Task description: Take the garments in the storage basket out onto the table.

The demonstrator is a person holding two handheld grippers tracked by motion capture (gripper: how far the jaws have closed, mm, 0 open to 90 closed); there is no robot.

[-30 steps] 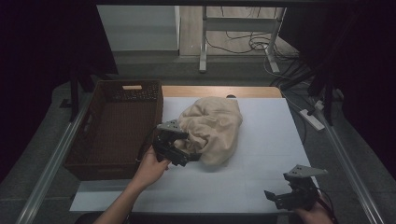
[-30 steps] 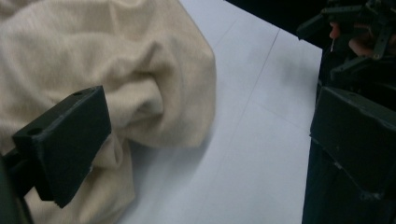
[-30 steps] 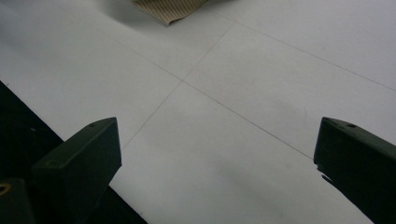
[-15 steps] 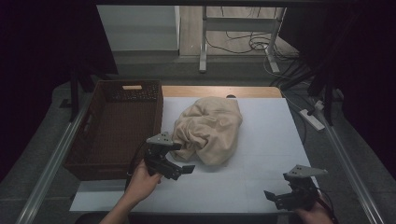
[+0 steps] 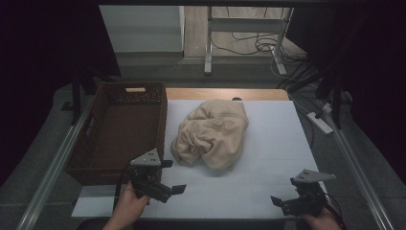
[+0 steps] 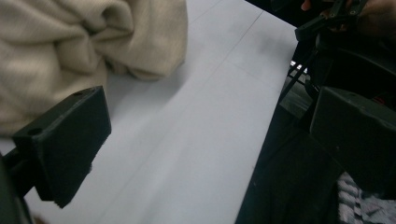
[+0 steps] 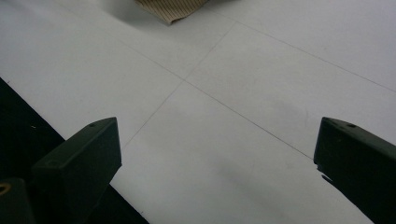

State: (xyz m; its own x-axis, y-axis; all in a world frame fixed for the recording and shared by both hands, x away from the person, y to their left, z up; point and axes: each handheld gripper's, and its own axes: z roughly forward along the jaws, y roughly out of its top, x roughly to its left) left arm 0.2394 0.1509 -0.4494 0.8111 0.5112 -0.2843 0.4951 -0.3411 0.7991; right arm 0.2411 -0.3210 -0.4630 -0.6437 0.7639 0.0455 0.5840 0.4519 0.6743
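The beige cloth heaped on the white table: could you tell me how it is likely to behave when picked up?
The beige cloth lies crumpled in soft, deep folds, so it is probably floppy and would drape and unfold when lifted. It looks light for its bulk. One pinch would likely raise only part, the rest trailing on the table.

Beige cloth (image 5: 212, 133), brown basket (image 5: 119, 125), seemingly white table (image 5: 273, 158).

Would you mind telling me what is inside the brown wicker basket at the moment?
The wicker basket, left of the crumpled beige cloth, shows only its bare woven floor in the high view. Its near wall hides the strip of floor right behind it.
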